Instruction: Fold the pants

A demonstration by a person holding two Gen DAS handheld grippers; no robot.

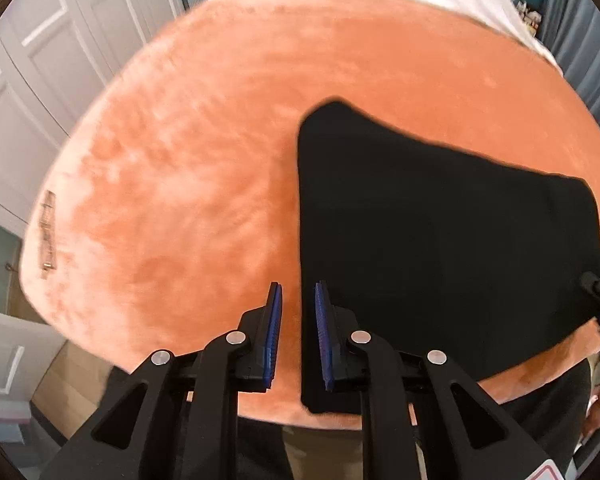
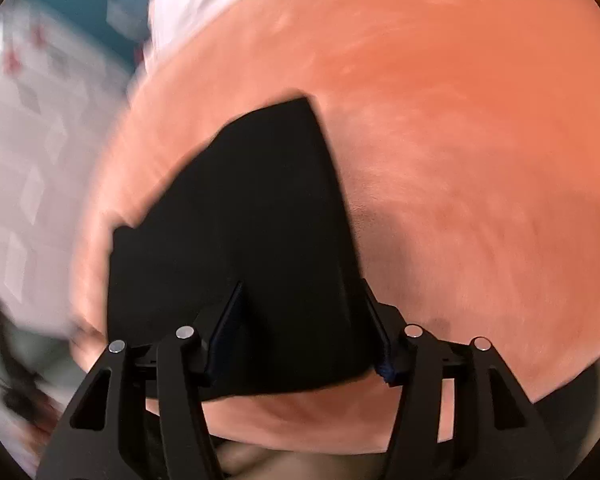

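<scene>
Black pants [image 1: 440,240] lie folded on the orange blanket [image 1: 188,160]; left gripper [image 1: 298,312] narrow, empty (pads parted), right gripper [image 2: 300,320] half-wide above them.

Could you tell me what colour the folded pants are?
Black, seen best from the left wrist: pants on an orange blanket.

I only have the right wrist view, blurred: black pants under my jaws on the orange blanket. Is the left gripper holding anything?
Observer: No. The left gripper has its jaws almost closed, only blanket showing between them.
Operator: Where is it relative to the pants?
Observer: In its own view it sits over the pants' left edge.
Operator: Anything else on the blanket there?
Observer: A small label at the blanket's left border, clear of the pants.
</scene>
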